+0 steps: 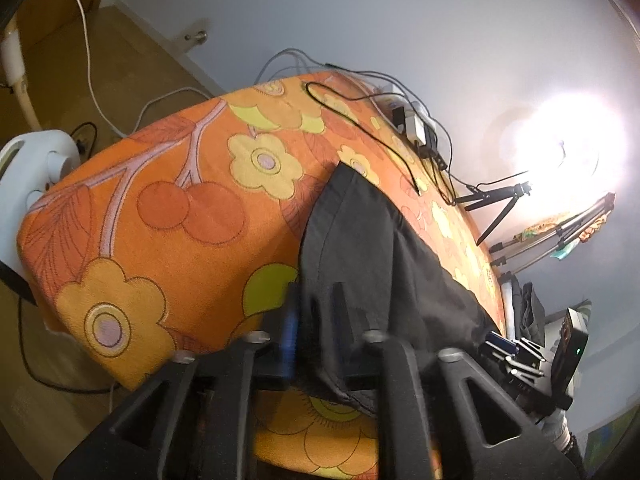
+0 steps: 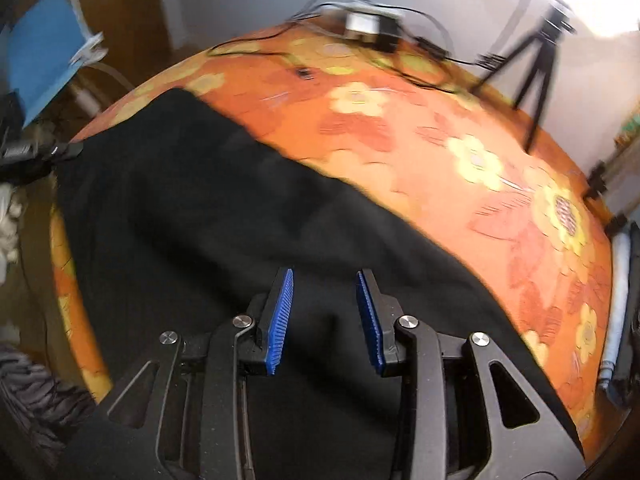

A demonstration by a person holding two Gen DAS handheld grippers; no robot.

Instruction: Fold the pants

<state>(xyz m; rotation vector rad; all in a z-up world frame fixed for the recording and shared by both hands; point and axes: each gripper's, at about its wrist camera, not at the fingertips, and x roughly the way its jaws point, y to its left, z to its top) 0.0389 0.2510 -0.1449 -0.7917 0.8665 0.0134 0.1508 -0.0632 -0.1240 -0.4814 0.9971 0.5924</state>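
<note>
while the black pants (image 2: 224, 216) lie in a long strip across the lower left of the orange flowered cloth (image 2: 460, 152), seemingly halved lengthwise with crosswise folds left, the right gripper (image 2: 325, 316) hovers unclenched over them and the left gripper (image 1: 316, 320) straddles one end, grip unclear.

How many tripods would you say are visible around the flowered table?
2. A small black tripod stands on the table at its far edge; a taller silver tripod stands beyond that edge. Others may be hidden.
</note>
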